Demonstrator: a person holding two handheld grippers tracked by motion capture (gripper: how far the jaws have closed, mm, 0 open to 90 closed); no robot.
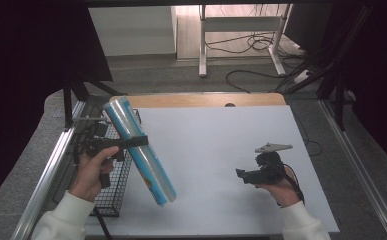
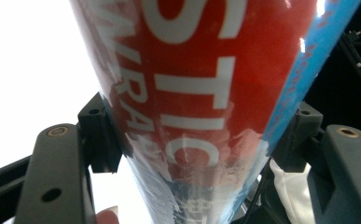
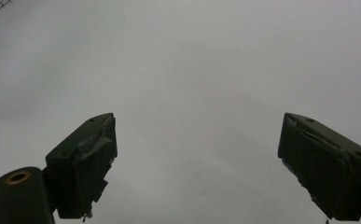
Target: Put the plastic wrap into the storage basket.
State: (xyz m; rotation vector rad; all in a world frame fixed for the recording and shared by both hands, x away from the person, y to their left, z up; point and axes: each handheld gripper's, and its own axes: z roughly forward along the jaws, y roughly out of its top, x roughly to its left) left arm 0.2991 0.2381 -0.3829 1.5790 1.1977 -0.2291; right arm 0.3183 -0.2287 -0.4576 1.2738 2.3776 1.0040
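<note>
Beside the wire basket point(image 1: 112, 186), left gripper point(image 1: 131, 142) clamps a tilted plastic wrap roll point(image 1: 140, 152).
Right gripper point(image 1: 241, 174), farther off, jaws wide apart.

Tube point(image 1: 140, 151): glossy plastic wrap, smooth, with bright glints; red and blue print, the film wrinkled and whitish in patches.
Left gripper point(image 2: 187, 140) fingers point(image 2: 99, 135): matt black plastic, brass-coloured screw heads.
Right gripper point(image 3: 197, 163) fingers point(image 3: 87, 158): matt dark pads, the covering torn and ragged at the edges.
Counter point(image 1: 221, 145): smooth matt white sheet; bare wood strip at the far edge.
Basket point(image 1: 116, 190): black wire mesh.
Sleeve point(image 1: 61, 220): white cloth.
</note>
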